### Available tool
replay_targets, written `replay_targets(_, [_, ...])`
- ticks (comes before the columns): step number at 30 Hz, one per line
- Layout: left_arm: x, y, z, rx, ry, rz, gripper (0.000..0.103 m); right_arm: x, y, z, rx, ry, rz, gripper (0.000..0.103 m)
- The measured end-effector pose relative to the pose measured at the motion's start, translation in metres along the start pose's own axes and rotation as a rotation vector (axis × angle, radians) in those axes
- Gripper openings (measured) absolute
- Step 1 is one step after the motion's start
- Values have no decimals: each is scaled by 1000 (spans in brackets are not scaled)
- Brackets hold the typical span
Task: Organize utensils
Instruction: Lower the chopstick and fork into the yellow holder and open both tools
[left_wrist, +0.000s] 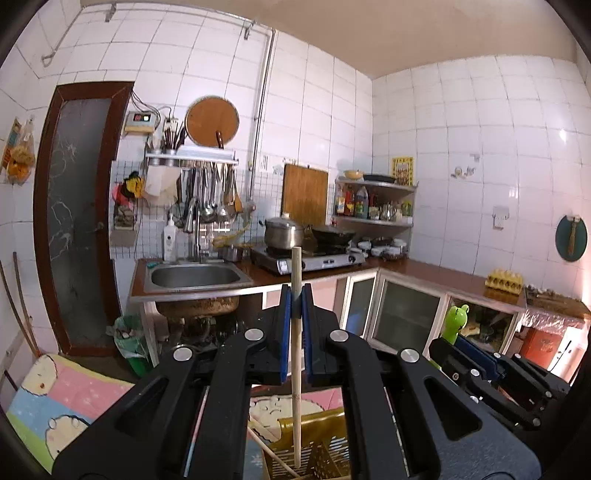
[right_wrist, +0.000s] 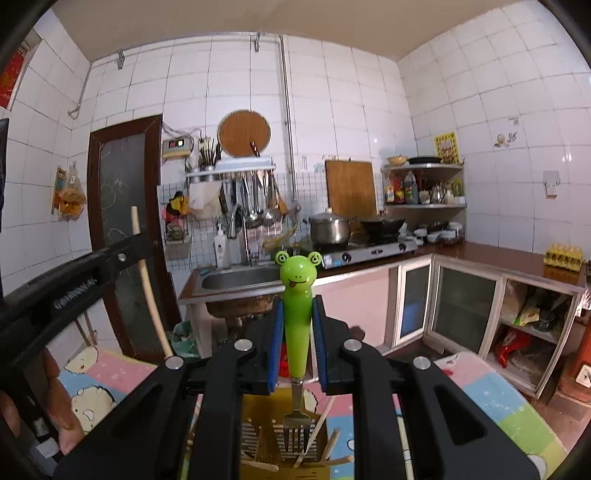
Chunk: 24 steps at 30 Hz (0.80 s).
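My left gripper (left_wrist: 296, 295) is shut on a pale wooden chopstick (left_wrist: 296, 350), which stands upright with its lower end over a yellow slotted utensil holder (left_wrist: 317, 450). My right gripper (right_wrist: 298, 306) is shut on the green frog-faced handle of a small fork (right_wrist: 298, 325); the tines (right_wrist: 296, 424) hang just above the same yellow utensil holder (right_wrist: 258, 439). Several more chopsticks (right_wrist: 325, 417) lie in and around it. The right gripper (left_wrist: 476, 354) with the frog handle (left_wrist: 455, 321) shows at the right of the left wrist view. The left gripper (right_wrist: 118, 254) and its chopstick (right_wrist: 147, 280) show at the left of the right wrist view.
A colourful cartoon play mat (left_wrist: 62, 391) lies under the holder. Ahead stands a kitchen counter with a steel sink (left_wrist: 195, 277), a gas stove with a pot (left_wrist: 284, 232), and cabinets (left_wrist: 399, 314) below. Hanging ladles (left_wrist: 214, 192) and a brown door (left_wrist: 77, 221) line the wall. A hand's fingers (right_wrist: 55, 406) show lower left.
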<state>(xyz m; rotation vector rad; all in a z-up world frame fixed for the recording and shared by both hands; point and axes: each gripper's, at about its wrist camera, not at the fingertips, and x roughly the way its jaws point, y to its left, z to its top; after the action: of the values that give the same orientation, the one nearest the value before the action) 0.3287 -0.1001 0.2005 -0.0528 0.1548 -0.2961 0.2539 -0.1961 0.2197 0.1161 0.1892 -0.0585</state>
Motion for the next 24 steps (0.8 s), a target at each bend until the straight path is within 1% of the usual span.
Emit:
replay_targets(6, [25,7,-35,15,65,16,4,22,-11,-27,20,74,9,16])
replay_targets(13, [39,22,-65,-4,142,29,4,33,-8,-53,-12,139,8,16])
replay_targets(17, [42,26,-79,11,180,39,4,36,-9,-63,-18,171,-4,16])
replay_targets(21, [34,32,-82,17,205,58,4,35,-9,-61,-16,208,7,17])
replay_targets(23, [25,39,-77,0,223,54,9,31,-9,-58,-18,225,3,22])
replay_targets(24, [20,41,-74,-7,234,53,22,27,-10,-57,-15,226,-1,29])
